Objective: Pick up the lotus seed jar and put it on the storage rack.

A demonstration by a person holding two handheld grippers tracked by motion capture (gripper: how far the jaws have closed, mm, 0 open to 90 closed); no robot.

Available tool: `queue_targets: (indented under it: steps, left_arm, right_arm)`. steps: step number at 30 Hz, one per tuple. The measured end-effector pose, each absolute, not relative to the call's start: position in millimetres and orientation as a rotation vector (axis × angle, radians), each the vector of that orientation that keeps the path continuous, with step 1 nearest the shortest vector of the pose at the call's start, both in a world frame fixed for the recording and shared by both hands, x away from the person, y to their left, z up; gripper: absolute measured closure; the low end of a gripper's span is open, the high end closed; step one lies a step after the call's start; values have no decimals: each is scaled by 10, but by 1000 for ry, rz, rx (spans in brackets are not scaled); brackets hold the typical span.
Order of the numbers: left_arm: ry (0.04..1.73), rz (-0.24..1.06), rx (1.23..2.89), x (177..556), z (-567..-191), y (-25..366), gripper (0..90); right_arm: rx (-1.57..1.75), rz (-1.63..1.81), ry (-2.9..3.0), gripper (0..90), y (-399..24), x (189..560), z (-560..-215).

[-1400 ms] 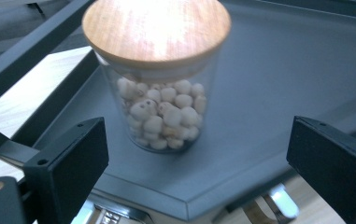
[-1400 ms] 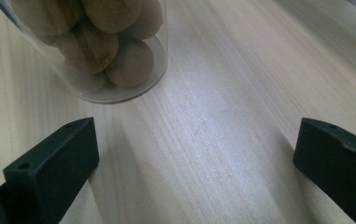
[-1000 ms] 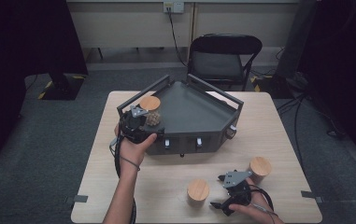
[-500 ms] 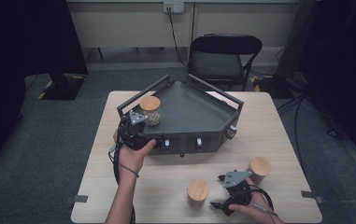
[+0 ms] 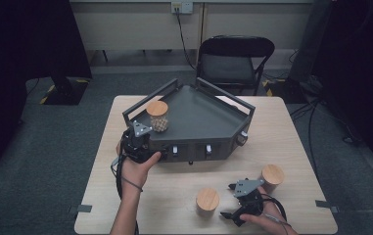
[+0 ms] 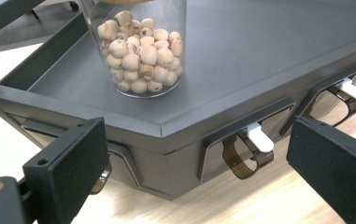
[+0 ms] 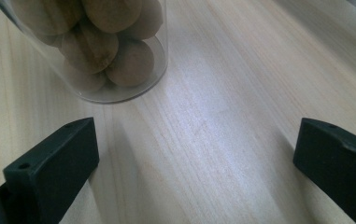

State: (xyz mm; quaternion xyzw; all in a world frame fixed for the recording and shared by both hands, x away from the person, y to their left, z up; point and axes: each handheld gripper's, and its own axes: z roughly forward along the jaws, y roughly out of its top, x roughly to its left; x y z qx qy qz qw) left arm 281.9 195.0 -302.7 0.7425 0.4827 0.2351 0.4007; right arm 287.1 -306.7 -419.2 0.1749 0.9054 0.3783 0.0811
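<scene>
A dark grey tray (image 5: 208, 122) with raised rails lies across the far half of the table. On its left part stands a glass jar of pale seeds (image 5: 158, 116) with a cork lid; in the left gripper view the jar of pale seeds (image 6: 140, 51) rests free on the tray floor (image 6: 269, 51). My left gripper (image 5: 137, 139) hovers at the tray's near left wall, open, with nothing between the jaws (image 6: 199, 163). My right gripper (image 5: 229, 200) rests low near the table's front edge, open (image 7: 194, 158), with a glass jar of brown nuts (image 7: 96, 42) just ahead of its left jaw.
Two cork-lidded jars stand on the wooden table: one (image 5: 207, 200) left of my right gripper, one (image 5: 272, 177) to its right. The tray's front wall carries white-tabbed latches (image 6: 259, 137). A black chair (image 5: 235, 61) stands behind the table.
My left gripper has drawn back a little from the jar on the tray toward the near edge. The jar stays put. The right gripper has kept still.
</scene>
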Motion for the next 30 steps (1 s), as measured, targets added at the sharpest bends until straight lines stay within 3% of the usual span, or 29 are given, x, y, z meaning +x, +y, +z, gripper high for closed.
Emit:
queue_targets:
  steps: [30]
  left_arm:
    - [1232,559,1898,2723,-3431,2058,49]
  right_arm:
    - [523,1130,2706,0,-3067,2871,-4192]
